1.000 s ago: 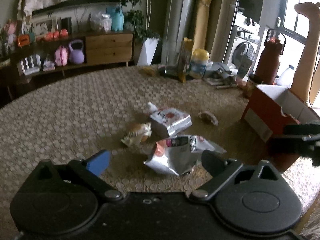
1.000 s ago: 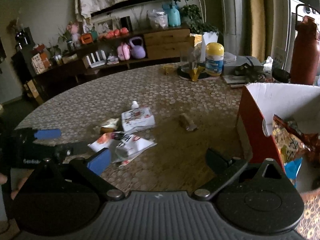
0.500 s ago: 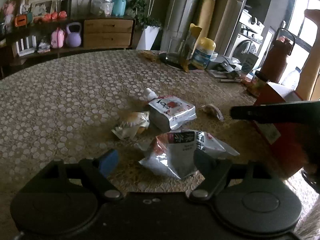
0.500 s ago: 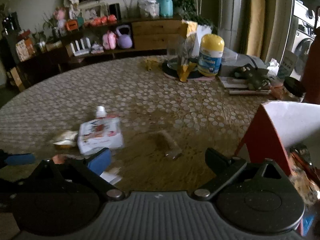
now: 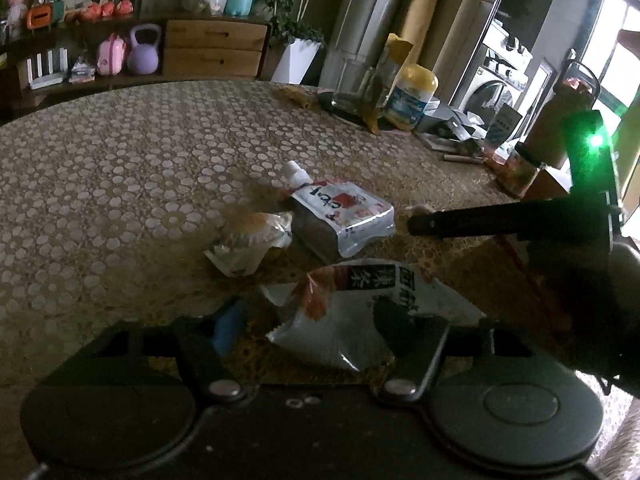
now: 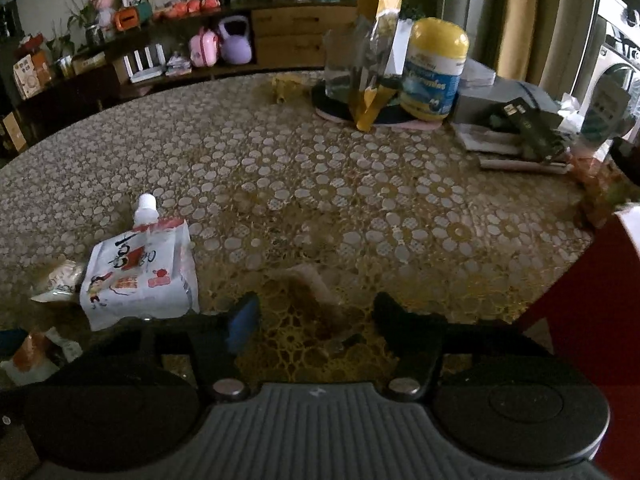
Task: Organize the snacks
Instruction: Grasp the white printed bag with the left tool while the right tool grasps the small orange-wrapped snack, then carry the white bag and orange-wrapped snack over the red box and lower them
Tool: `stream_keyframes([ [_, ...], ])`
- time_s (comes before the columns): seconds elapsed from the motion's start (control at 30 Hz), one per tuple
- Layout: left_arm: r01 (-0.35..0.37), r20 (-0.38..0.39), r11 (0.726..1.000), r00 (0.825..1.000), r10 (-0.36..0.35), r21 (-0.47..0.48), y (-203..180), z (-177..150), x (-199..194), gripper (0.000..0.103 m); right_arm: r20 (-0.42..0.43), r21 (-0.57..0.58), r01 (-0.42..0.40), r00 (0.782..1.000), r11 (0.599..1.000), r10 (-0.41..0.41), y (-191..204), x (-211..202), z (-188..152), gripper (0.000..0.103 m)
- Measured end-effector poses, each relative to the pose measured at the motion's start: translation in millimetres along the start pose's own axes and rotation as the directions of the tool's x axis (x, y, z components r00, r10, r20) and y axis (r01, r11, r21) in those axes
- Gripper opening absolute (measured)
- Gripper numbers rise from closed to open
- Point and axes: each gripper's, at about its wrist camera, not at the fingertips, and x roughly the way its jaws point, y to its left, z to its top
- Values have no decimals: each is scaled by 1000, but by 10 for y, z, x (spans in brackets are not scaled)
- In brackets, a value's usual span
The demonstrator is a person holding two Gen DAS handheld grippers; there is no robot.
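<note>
Left gripper (image 5: pixel 308 320) jaws closing around silver crinkled snack bag (image 5: pixel 360 312) on desk (image 5: pixel 120 168); right gripper (image 6: pixel 316 316) jaws closing around small brown wrapped snack (image 6: pixel 316 292). Neither pinched yet; seat pads squarely before lifting.

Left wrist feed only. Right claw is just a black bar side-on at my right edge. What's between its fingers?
Observer: A small clear-wrapped snack, brownish inside, lies between the fingers of the right claw. The jaws are closing, but the pads are not on it yet.
Operator: That claw blocks my view of the box. Where is it?
Observer: The red box stands just right of the right claw, with its near wall facing the wrapped snack. Its inside is out of frame.
</note>
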Motion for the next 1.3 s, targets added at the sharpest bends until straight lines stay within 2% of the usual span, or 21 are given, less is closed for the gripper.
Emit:
stream_keyframes([
  [0.03, 3, -3, 1000, 1000, -3, -5, 8, 2, 10, 59, 5, -4, 3, 1000, 1000, -3, 7, 6, 2, 60],
  [0.17, 4, -7, 1000, 1000, -4, -23, 30, 1, 24, 55, 18, -22, 11, 1000, 1000, -10, 29, 9, -1, 41],
  [0.23, 6, -7, 1000, 1000, -6, -24, 33, 2, 22, 50, 19, -20, 16, 1000, 1000, -16, 29, -1, -1, 37],
  [0.33, -1, -7, 1000, 1000, 1, -17, 9, 5, 8, 41, 32, -50, 29, 999, 998, -27, 64, -34, -35, 24],
  [0.4, -16, -5, 1000, 1000, 16, -6, -16, 11, -2, 33, 36, -52, 35, 999, 998, -33, 69, -58, -59, 24],
  [0.6, -30, 8, 999, 1000, 30, -12, -61, 12, -79, 25, 52, -35, 14, 999, 999, -12, 72, -212, -156, 23],
  [0.8, -31, 23, 999, 999, 31, 28, -166, -34, -194, 22, 66, 25, -35, 997, 999, 33, 30, -506, -306, 23],
  [1.3, -53, 64, 997, 997, 49, 60, -418, -187, -704, 19, 124, 45, -112, 987, 993, 106, 8, -1563, -764, 23],
])
